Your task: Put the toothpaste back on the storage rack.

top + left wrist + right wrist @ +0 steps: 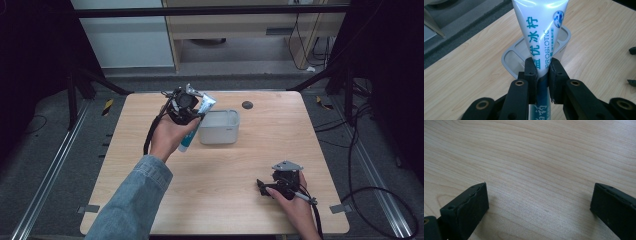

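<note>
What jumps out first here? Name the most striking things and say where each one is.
The white toothpaste tube with teal print stands out most, clamped in the left tool and held above the far middle of the wooden table. Just beyond it sits a grey two-compartment holder with nothing in it. At the near right, the right tool rests low over bare wood with its jaws wide apart.

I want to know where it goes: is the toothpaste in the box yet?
Not yet. The left gripper holds the toothpaste tube above the grey box.
</note>
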Demonstrator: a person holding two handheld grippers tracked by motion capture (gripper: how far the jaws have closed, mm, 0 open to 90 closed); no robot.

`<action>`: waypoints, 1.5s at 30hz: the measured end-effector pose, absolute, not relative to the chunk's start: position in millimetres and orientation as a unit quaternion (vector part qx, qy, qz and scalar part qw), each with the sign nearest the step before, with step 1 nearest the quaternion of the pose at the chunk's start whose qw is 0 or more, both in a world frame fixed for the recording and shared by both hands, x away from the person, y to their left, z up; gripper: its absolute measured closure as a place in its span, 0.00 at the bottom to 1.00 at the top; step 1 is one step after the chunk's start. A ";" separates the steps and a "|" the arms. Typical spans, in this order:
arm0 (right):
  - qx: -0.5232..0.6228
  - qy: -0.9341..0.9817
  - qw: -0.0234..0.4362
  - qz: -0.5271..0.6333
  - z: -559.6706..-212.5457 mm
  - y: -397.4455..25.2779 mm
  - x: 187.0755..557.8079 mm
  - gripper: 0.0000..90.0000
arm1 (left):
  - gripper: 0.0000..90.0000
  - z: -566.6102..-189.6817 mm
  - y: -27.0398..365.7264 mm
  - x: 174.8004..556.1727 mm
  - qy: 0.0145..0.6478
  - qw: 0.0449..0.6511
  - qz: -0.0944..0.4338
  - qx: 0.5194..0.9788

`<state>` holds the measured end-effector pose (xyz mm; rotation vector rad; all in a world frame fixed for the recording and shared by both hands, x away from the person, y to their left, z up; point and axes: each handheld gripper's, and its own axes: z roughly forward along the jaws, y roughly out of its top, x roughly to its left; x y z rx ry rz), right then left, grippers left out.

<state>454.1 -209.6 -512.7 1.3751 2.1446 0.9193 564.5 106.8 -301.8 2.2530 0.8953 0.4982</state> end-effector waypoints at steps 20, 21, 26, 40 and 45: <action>0.496 0.773 0.215 0.331 -512.7 -209.6 454.1 0.02 | 0.87 -290.5 100.1 567.2 0.340 0.356 0.233 0.838; 0.496 0.773 0.215 0.331 -512.7 -209.6 454.1 0.02 | 0.87 -289.5 100.4 567.6 0.340 0.359 0.235 0.837; 0.496 0.773 0.215 0.331 -512.7 -209.6 454.1 0.02 | 0.87 -283.8 100.6 569.2 0.332 0.375 0.246 0.830; 0.496 0.773 0.215 0.331 -512.8 -209.6 454.1 0.02 | 0.87 -280.9 103.7 574.1 0.344 0.384 0.263 0.816; 0.496 0.773 0.215 0.331 -512.7 -209.6 454.1 0.02 | 0.87 -278.2 109.6 575.9 0.347 0.395 0.274 0.806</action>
